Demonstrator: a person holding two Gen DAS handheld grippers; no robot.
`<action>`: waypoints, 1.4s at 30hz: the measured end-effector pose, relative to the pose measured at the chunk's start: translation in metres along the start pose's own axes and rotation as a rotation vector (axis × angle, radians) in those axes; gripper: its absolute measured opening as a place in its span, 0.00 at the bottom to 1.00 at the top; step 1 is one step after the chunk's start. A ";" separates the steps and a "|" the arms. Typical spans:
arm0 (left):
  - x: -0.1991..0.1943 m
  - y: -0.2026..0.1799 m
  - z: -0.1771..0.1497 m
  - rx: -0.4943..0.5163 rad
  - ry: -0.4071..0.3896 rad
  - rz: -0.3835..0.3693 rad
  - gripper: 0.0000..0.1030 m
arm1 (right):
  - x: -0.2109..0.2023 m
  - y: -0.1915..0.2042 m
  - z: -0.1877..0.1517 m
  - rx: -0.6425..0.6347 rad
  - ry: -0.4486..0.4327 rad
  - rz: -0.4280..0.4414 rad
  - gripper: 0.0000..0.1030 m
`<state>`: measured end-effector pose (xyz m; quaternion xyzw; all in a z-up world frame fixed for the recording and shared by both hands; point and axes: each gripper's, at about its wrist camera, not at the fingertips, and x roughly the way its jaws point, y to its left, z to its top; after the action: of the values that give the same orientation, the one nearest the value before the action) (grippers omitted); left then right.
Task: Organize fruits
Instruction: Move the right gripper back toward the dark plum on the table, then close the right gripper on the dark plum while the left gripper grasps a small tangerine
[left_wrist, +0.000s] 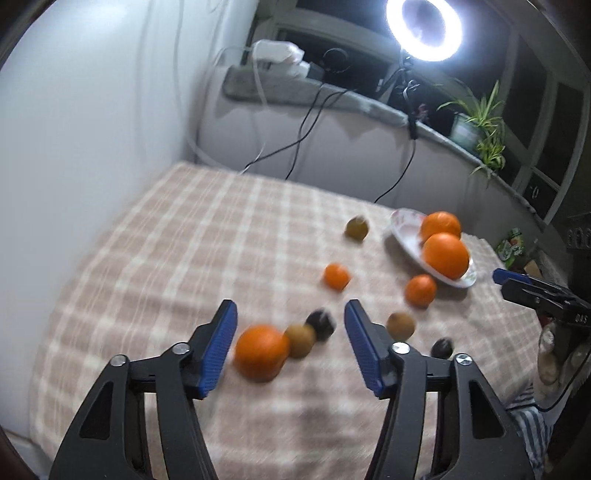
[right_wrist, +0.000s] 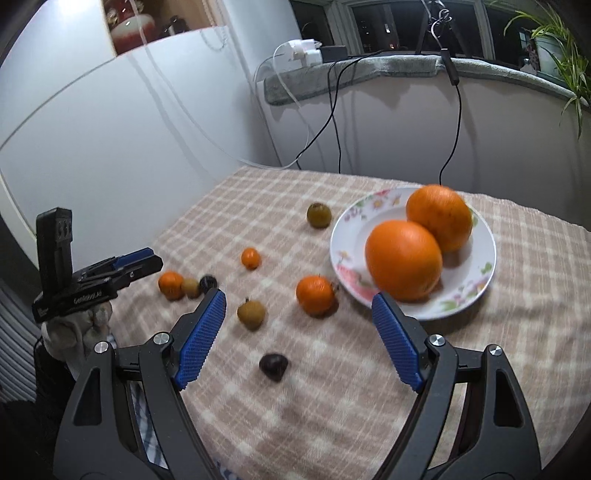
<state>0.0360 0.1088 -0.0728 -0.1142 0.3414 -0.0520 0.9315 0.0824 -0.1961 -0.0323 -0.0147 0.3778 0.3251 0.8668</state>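
Observation:
My left gripper (left_wrist: 291, 310) is open above the checked cloth, with nothing between its blue pads. Just beyond it lie a mandarin (left_wrist: 262, 352), a brown fruit (left_wrist: 301, 339) and a dark fruit (left_wrist: 321, 323), touching in a row. The right gripper (right_wrist: 299, 299) is open too and holds nothing. Past its fingers lie a mandarin (right_wrist: 316, 295), a brown fruit (right_wrist: 251, 314) and a dark fruit (right_wrist: 273, 365). Two big oranges (right_wrist: 404, 260) (right_wrist: 439, 218) sit on a flowered plate (right_wrist: 343, 236) at the right. The left gripper (right_wrist: 136, 262) shows at the left edge, over the row of three.
A small mandarin (right_wrist: 251, 257) and a greenish-brown fruit (right_wrist: 318, 215) lie farther back on the cloth. White walls close the left side. Behind the table run cables, a grey ledge with a potted plant (left_wrist: 476, 125), and a bright ring light (left_wrist: 424, 26).

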 end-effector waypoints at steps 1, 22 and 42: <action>0.001 0.002 -0.004 -0.004 0.007 0.006 0.53 | 0.001 0.003 -0.005 -0.013 0.005 -0.004 0.81; 0.016 0.016 -0.025 -0.049 0.067 0.018 0.43 | 0.035 0.029 -0.057 -0.114 0.091 -0.025 0.47; 0.018 0.015 -0.026 -0.048 0.068 0.017 0.33 | 0.043 0.037 -0.058 -0.173 0.114 -0.053 0.23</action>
<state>0.0333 0.1160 -0.1070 -0.1319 0.3751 -0.0394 0.9167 0.0452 -0.1593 -0.0937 -0.1179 0.3967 0.3322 0.8476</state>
